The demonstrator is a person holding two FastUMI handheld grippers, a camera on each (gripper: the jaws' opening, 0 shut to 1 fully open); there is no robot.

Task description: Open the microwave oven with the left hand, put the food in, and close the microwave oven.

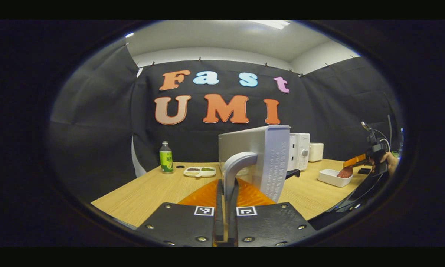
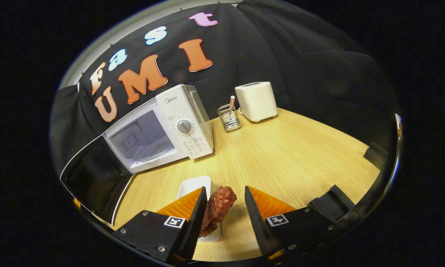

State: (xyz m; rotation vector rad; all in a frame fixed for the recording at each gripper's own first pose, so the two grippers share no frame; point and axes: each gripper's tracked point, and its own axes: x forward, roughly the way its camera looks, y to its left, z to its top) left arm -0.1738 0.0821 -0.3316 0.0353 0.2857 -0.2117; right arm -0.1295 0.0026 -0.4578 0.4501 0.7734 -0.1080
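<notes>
The white microwave (image 2: pixel 185 126) stands with its door (image 2: pixel 96 178) swung wide, and its pale cavity (image 2: pixel 140 139) shows. In the left gripper view my left gripper (image 1: pixel 226 183) is shut on the grey door handle (image 1: pixel 239 161), with the door (image 1: pixel 272 159) seen edge-on. A reddish-brown piece of food (image 2: pixel 219 205) stands up out of a white tray (image 2: pixel 192 185). My right gripper (image 2: pixel 225 191) is open around it; the food leans on one finger and a gap shows at the other. Far right in the left gripper view, a hand (image 1: pixel 390 162) holds the right gripper (image 1: pixel 350 165) over the tray (image 1: pixel 331 177).
A white toaster (image 2: pixel 255 100) and a small wire rack (image 2: pixel 229 118) stand behind the microwave's right side. A green bottle (image 1: pixel 166 157) and a flat dish of food (image 1: pixel 200 171) sit at the table's far left. A black object (image 2: pixel 374 152) lies at the right edge.
</notes>
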